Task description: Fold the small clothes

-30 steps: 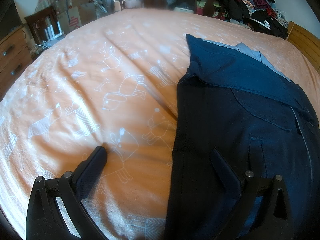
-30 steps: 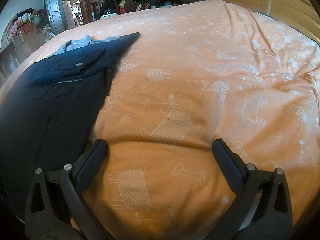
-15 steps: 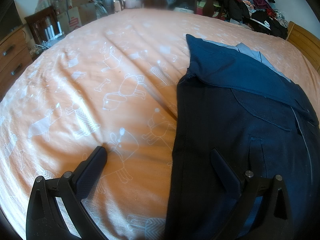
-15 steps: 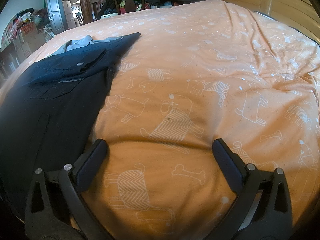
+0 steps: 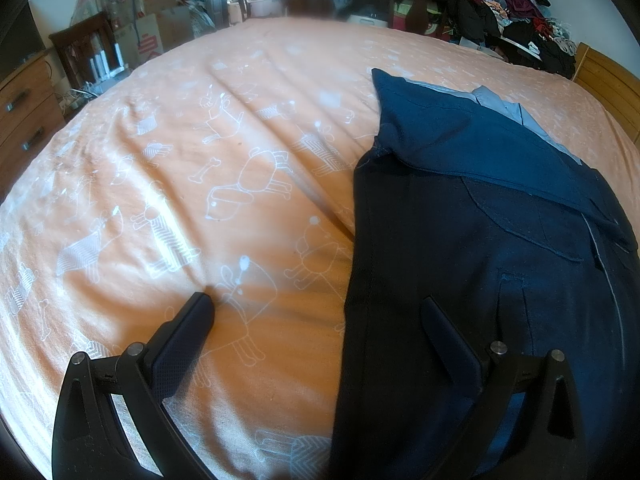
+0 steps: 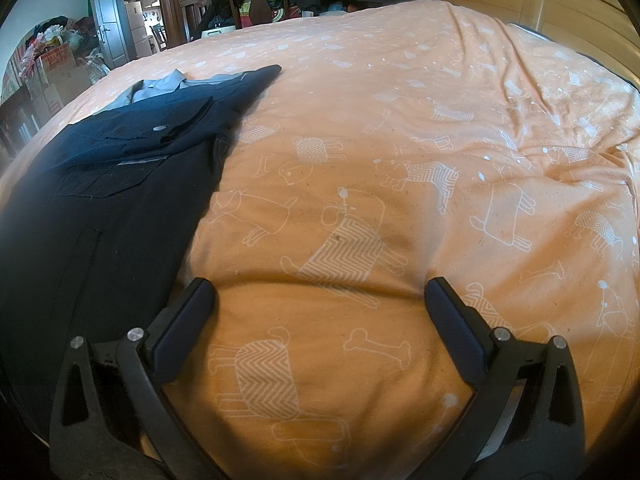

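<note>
Nothing is seen to have shifted over the last second — the navy trousers (image 5: 480, 264) stay flat on the orange bed cover (image 5: 200, 160), both the left hand-held gripper (image 5: 316, 308) and right hand-held gripper (image 6: 320, 292) held spread, empty — so folding is judged not yet begun

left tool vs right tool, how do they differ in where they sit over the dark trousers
The left tool straddles the edge of the dark trousers: one finger over the orange bedsheet, the other over the cloth. The right tool has only bedsheet between its fingers, the trousers lying beside it. Both are open and hold nothing.
</note>
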The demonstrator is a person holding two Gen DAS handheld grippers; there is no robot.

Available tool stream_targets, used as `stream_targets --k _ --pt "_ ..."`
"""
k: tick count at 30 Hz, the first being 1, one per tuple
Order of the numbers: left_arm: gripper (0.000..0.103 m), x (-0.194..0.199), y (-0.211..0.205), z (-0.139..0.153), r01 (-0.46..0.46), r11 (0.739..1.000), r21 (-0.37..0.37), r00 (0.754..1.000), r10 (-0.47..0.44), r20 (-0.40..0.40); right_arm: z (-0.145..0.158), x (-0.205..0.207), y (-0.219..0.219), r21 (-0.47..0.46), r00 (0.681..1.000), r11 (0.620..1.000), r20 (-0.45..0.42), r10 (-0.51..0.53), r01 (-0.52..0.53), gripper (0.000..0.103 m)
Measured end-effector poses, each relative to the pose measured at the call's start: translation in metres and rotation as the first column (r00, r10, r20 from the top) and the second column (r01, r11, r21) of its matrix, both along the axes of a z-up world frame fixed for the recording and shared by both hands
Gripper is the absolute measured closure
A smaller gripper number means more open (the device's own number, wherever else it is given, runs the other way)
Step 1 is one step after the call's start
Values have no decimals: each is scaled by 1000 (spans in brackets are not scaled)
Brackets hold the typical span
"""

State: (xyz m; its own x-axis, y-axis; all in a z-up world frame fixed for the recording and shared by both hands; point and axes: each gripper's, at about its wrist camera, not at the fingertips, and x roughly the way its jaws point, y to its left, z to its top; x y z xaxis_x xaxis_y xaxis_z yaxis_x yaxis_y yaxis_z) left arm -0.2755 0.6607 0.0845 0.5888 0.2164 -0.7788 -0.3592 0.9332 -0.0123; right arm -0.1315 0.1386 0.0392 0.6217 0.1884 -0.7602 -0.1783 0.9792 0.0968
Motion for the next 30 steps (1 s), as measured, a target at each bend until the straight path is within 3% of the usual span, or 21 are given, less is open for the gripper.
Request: stream_targets --k 30 --pt "0 0 -1 -1 1 1000 0 1000 -1 1 0 -1 1 -3 1000 1000 2 -3 3 0"
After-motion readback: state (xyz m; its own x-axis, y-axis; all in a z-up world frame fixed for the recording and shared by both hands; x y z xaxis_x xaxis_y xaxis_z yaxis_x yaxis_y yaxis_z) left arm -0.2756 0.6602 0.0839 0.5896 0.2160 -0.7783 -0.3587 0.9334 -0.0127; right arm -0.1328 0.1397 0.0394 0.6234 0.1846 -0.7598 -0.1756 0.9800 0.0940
